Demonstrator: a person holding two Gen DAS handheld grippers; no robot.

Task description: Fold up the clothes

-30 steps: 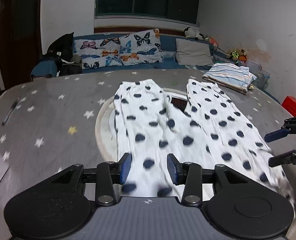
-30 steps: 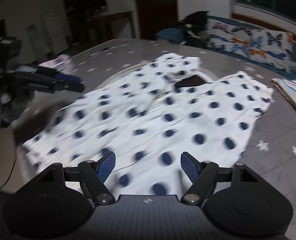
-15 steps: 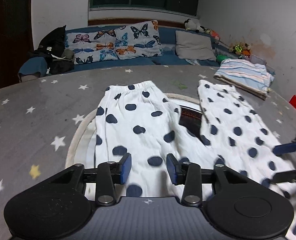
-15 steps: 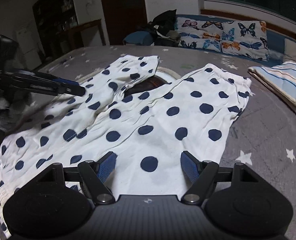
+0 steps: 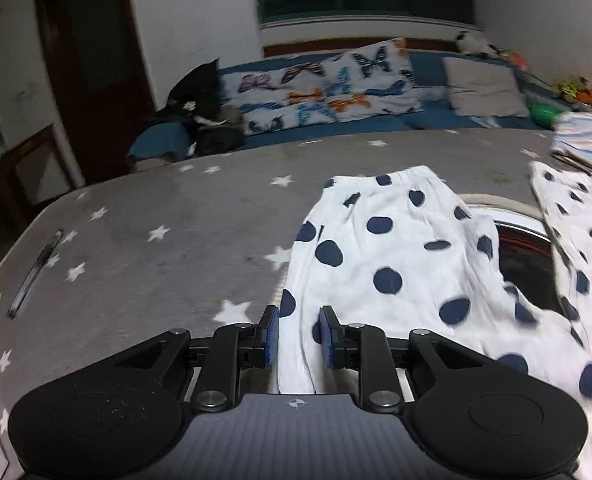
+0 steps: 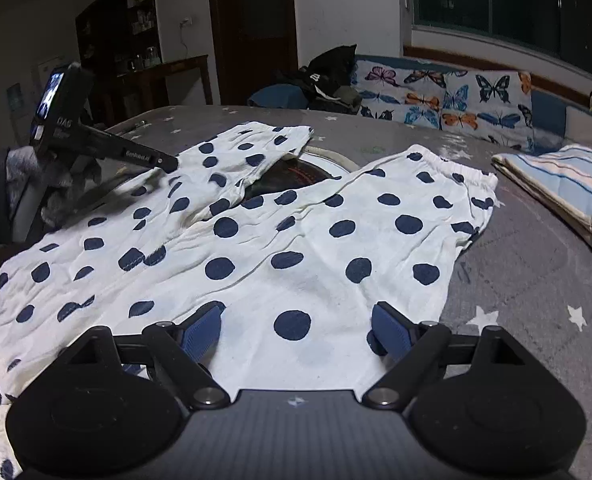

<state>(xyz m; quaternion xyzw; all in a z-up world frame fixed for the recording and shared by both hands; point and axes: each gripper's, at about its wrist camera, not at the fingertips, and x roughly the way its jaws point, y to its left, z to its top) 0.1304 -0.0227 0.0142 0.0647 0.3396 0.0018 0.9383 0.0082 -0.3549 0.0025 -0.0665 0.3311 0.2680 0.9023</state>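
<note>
White trousers with dark blue dots (image 5: 399, 264) lie spread flat on the grey star-print tablecloth (image 5: 156, 248), legs pointing away. My left gripper (image 5: 296, 334) is open, its blue pads either side of the left leg's outer edge. In the right wrist view the trousers (image 6: 280, 240) fill the middle. My right gripper (image 6: 296, 326) is wide open, low over the right leg. The left gripper (image 6: 108, 152) shows at the left, over the other leg.
A folded blue-striped garment (image 6: 563, 188) lies at the table's right. A dark round turntable (image 5: 523, 260) shows between the legs. A pen (image 5: 36, 272) lies at the left edge. A sofa with butterfly cushions (image 5: 327, 88) stands behind.
My left gripper has moved left and forward to the left leg's outer edge. My right gripper has moved lower and closer over the right leg. Both stay open.
</note>
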